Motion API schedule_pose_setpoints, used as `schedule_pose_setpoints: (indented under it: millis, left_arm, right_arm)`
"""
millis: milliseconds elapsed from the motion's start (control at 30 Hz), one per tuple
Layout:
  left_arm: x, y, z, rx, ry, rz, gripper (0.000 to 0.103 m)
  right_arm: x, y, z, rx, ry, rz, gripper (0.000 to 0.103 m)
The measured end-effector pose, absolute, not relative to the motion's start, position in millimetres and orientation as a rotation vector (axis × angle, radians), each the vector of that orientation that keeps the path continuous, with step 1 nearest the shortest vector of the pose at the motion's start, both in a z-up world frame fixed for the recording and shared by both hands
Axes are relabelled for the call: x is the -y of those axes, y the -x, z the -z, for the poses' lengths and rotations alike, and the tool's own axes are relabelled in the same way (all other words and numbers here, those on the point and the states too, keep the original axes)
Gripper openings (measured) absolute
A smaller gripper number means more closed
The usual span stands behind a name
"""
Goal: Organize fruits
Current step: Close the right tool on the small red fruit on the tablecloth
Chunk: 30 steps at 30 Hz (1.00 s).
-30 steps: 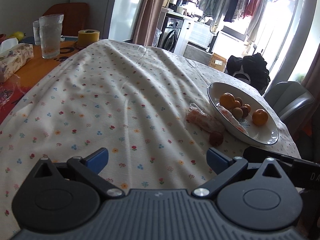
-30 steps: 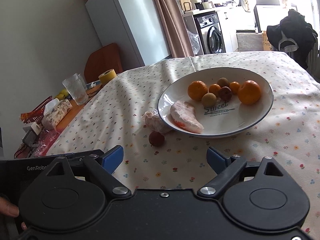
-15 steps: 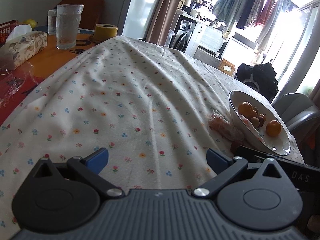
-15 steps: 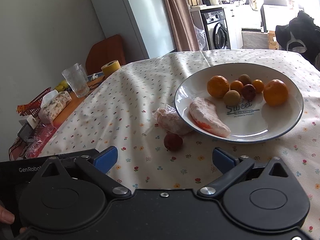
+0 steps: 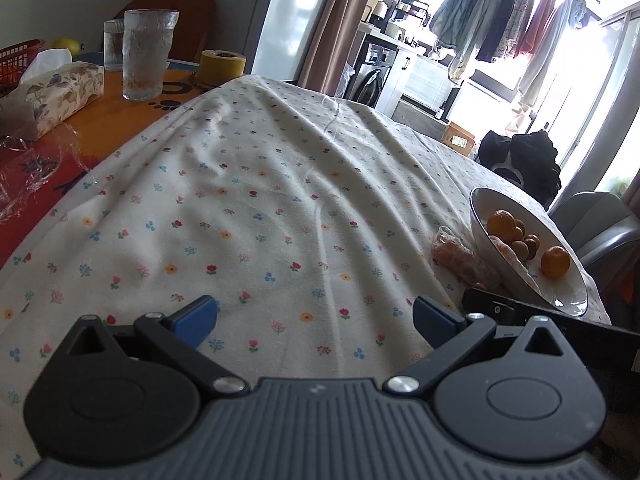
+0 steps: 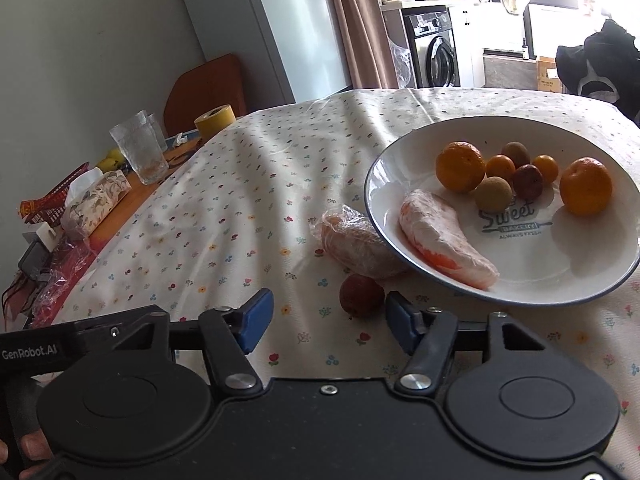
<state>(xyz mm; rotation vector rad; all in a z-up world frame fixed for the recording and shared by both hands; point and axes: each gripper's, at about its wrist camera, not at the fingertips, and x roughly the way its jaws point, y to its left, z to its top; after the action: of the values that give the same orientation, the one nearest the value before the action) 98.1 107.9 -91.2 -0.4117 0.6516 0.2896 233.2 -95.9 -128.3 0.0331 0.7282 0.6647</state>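
A white plate (image 6: 400, 152) holds two oranges (image 6: 460, 166), several small round fruits (image 6: 494, 194) and a wrapped pink wedge (image 6: 444, 236). Another plastic-wrapped piece (image 6: 356, 246) lies on the cloth against the plate's left rim. A small dark red fruit (image 6: 362, 294) sits just in front of it. My right gripper (image 6: 328, 318) is low over the cloth with its jaws closing. The red fruit lies just ahead of the tips, near the right finger, and neither pad touches it. My left gripper (image 5: 316, 316) stands open over bare cloth, far left of the plate (image 5: 480, 216).
A flowered cloth (image 5: 260, 200) covers the table. At its far left stand glasses (image 5: 146, 56), a tissue box (image 5: 52, 96), a yellow tape roll (image 5: 222, 64) and a red basket (image 5: 18, 56). A grey chair (image 5: 596, 220) is beyond the plate.
My right gripper has come closer to the red fruit and its jaws have narrowed. The left gripper has shifted so that the plate sits further right in its view.
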Motion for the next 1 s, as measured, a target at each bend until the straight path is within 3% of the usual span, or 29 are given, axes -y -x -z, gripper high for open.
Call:
schedule_pose_setpoints:
  millis: [33,100,167,1000]
  left_arm:
    - [-107.3,-99.1,90.9,-0.65,0.409,-0.291,0.103]
    - [-105.2,-100.6,89.7,-0.639,0.403,-0.294,0.103]
    - [-102.2,-104.0,88.6,-0.633,0.395,-0.286,0.103]
    - [-33.3,-168.5,92.1,-0.619,0.199,-0.073,0.098]
  right_arm:
    - [95.9,-234.3,129.1,-0.731,-0.032,-0.662,0.049]
    - [95.9,-234.5,130.3,-0.726,-0.02,-0.658,0.03]
    - [99.7,-235.4,130.9,-0.734,-0.035,-0.669,0.021]
    - [161.1,-225.8,114.4,-0.7,-0.143,-0.66,0.021]
